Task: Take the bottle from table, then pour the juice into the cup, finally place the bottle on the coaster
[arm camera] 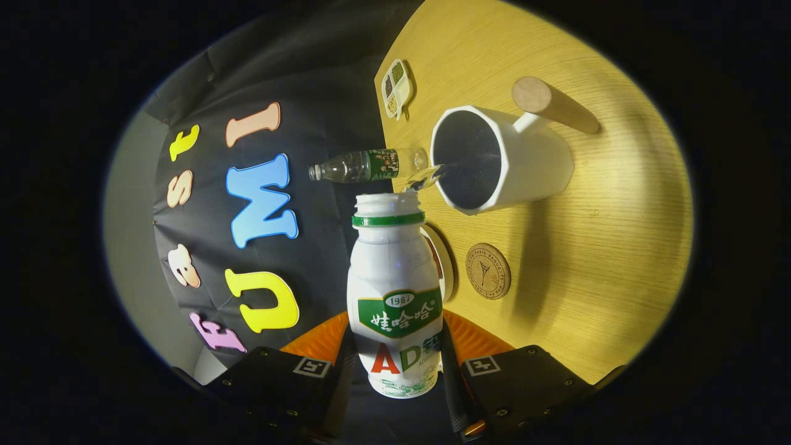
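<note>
Gripper fingers clamp the white plastic juice bottle, tipped so liquid streams into the white octagonal wooden-handled cup

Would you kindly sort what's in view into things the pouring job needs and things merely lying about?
Job: white bottle clamped in the tongs, pouring; white cup; round coaster.
Lying about: clear plastic bottle; small divided dish.

The bottle label reads "1987", "娃哈哈" and "AD".
</note>
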Demonstrator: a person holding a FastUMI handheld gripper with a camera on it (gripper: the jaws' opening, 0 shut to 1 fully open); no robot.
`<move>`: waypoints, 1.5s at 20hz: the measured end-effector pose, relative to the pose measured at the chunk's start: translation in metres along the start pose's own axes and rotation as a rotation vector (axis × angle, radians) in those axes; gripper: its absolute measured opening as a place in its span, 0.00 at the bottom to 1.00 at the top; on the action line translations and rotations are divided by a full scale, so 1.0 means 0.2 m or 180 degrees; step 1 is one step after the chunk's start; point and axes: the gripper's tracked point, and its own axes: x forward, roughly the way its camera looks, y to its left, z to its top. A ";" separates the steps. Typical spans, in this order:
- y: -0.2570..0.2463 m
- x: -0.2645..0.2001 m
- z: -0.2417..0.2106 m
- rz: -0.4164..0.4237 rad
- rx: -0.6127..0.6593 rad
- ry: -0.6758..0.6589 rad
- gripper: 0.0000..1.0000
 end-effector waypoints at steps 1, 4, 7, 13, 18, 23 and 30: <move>0.00 0.00 0.00 0.0003 0.0002 0.0000 0.64; 0.01 0.00 0.00 0.0000 0.0011 -0.0004 0.64; 0.01 0.00 0.00 -0.0001 0.0037 -0.0019 0.64; 0.02 0.01 -0.01 -0.0001 0.0064 -0.0013 0.64; 0.03 0.00 0.02 0.0016 0.0147 -0.0074 0.64; 0.07 0.03 0.03 0.0040 0.0189 -0.0101 0.64; 0.08 0.01 0.03 0.0050 0.0227 -0.0096 0.64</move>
